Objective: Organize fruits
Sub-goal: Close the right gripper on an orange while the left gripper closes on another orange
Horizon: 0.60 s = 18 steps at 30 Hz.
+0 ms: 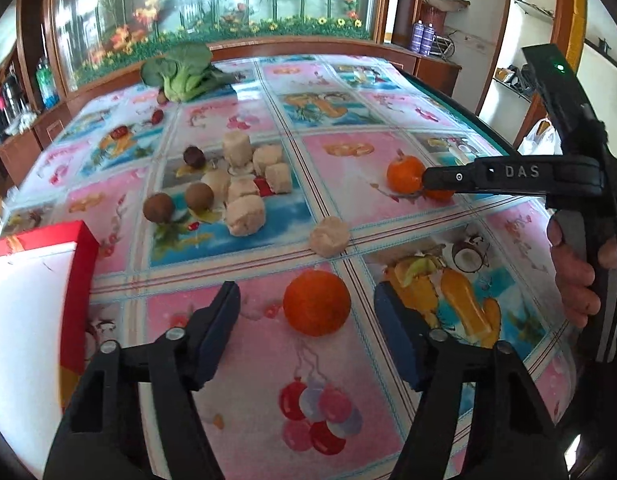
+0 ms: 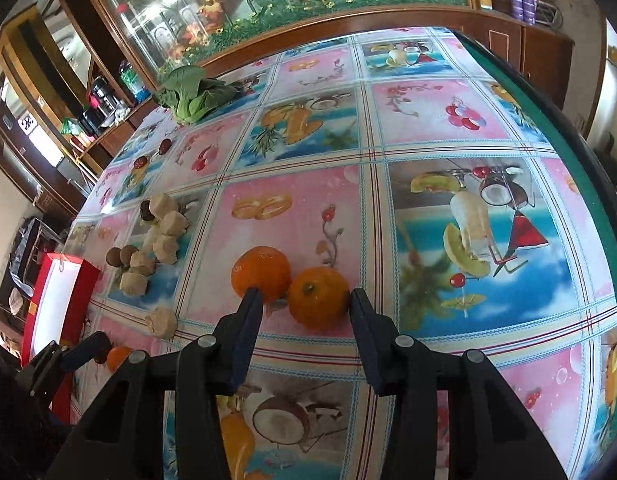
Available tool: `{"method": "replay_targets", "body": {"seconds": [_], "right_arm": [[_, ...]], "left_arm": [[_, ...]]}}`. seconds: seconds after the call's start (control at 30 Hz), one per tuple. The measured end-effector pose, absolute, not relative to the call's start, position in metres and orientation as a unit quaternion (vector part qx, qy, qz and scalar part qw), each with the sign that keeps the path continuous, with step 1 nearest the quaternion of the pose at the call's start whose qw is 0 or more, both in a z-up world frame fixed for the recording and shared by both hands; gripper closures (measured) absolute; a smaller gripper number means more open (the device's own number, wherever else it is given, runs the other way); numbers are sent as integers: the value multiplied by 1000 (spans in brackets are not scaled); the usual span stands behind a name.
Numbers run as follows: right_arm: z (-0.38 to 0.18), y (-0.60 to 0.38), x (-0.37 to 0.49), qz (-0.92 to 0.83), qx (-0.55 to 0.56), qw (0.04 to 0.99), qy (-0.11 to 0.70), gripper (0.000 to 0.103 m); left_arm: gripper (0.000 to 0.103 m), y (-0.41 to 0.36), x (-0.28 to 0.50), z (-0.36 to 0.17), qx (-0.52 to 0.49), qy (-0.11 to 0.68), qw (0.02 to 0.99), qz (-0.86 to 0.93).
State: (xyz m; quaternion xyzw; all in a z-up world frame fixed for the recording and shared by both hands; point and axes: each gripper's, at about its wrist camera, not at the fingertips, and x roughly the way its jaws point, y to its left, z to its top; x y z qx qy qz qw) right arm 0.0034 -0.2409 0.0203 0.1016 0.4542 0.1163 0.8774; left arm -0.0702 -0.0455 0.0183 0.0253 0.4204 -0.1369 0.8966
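In the left wrist view my left gripper [image 1: 306, 300] is open around an orange [image 1: 317, 303] that rests on the patterned tablecloth, fingers apart from it. In the right wrist view my right gripper [image 2: 306, 300] is open around a second orange [image 2: 319, 297]; its right finger [image 2: 362, 320] touches the fruit. A third orange [image 2: 261, 271] sits just behind, next to the left finger. The right gripper [image 1: 436, 180] also shows in the left wrist view beside these two oranges [image 1: 404, 175].
Beige cut chunks [image 1: 244, 192] and brown round fruits [image 1: 198, 197] lie at mid-table, one loose chunk [image 1: 329, 236] nearer. A red and white box [image 1: 36, 280] stands at the left. Leafy greens [image 1: 184, 70] lie at the far edge. The table edge [image 2: 580, 184] runs along the right.
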Motion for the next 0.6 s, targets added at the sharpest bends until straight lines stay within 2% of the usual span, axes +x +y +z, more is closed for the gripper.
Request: {"method": "replay_targets", "body": {"seconds": [0.17, 0.43, 0.53, 0.6], "right_arm": [[17, -239, 4, 102, 81, 878, 460, 72], [17, -238, 6, 96, 79, 883, 453, 72], [17, -235, 4, 93, 70, 885, 450, 72], [17, -233, 3, 92, 62, 887, 448, 72]], "left_arm": [[45, -51, -65, 10, 25, 437, 887, -149], [51, -50, -59, 12, 14, 435, 887, -153], [61, -51, -60, 12, 17, 434, 888, -154], [63, -52, -60, 12, 24, 434, 887, -153]]}}
